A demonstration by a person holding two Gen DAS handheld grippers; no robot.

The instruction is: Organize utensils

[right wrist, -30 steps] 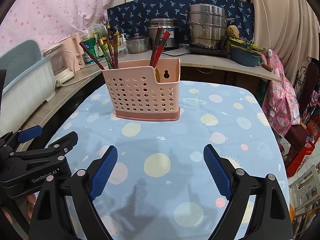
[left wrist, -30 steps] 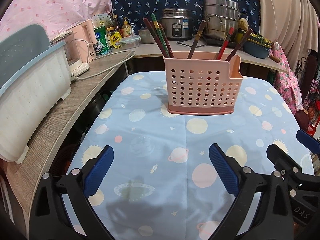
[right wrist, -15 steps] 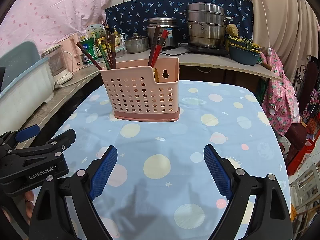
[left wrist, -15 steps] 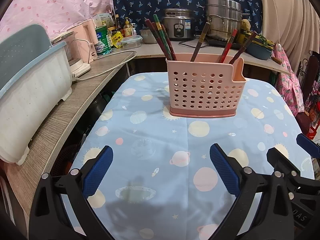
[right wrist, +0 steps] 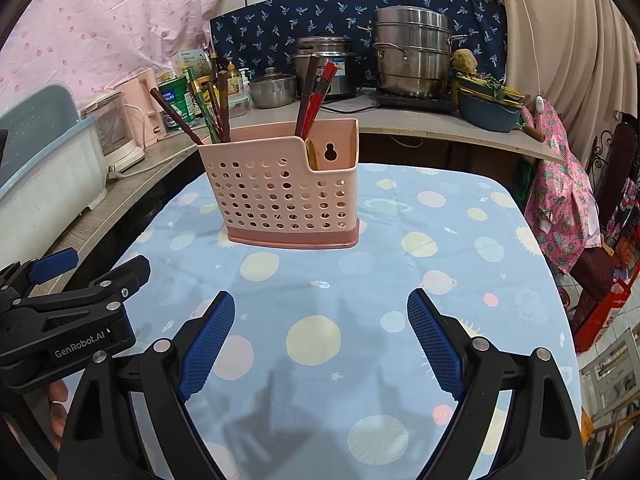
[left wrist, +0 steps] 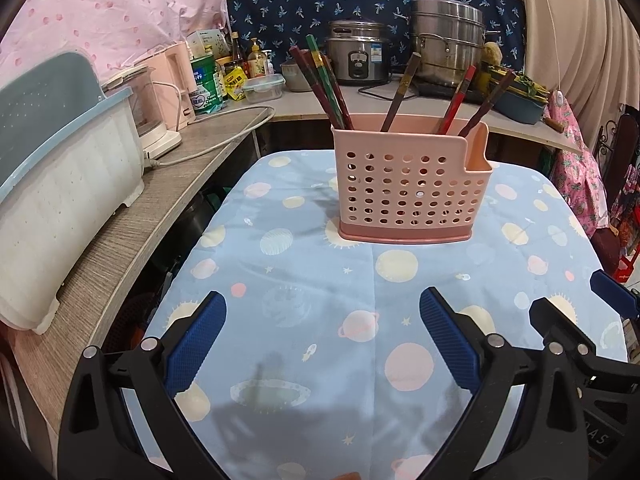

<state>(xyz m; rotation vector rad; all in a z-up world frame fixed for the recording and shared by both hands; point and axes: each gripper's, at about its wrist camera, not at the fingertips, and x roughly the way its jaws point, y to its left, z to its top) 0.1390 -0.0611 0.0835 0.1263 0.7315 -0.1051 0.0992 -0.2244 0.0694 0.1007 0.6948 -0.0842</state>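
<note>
A pink perforated utensil holder [left wrist: 410,184] [right wrist: 286,190] stands upright on the planet-print tablecloth [left wrist: 320,292] [right wrist: 400,280]. Several chopsticks [left wrist: 324,80] [right wrist: 314,96] lean out of its compartments, some at the left end, some at the right. My left gripper [left wrist: 322,332] hovers open over the near cloth, well short of the holder, with nothing between its blue pads. My right gripper [right wrist: 320,332] is open too and empty, also on the near side. In the right wrist view the left gripper's black body [right wrist: 68,320] sits at the lower left.
A white and blue dish rack [left wrist: 52,188] rests on the wooden counter at left, beside a pink kettle [left wrist: 176,80] and a trailing cable. A rice cooker [left wrist: 358,56], a steel steamer pot [right wrist: 412,56] and jars line the back counter. Pink fabric [right wrist: 560,196] hangs at right.
Both views have drifted very slightly, so the holder sits a touch lower in frame. Both grippers stay open and empty.
</note>
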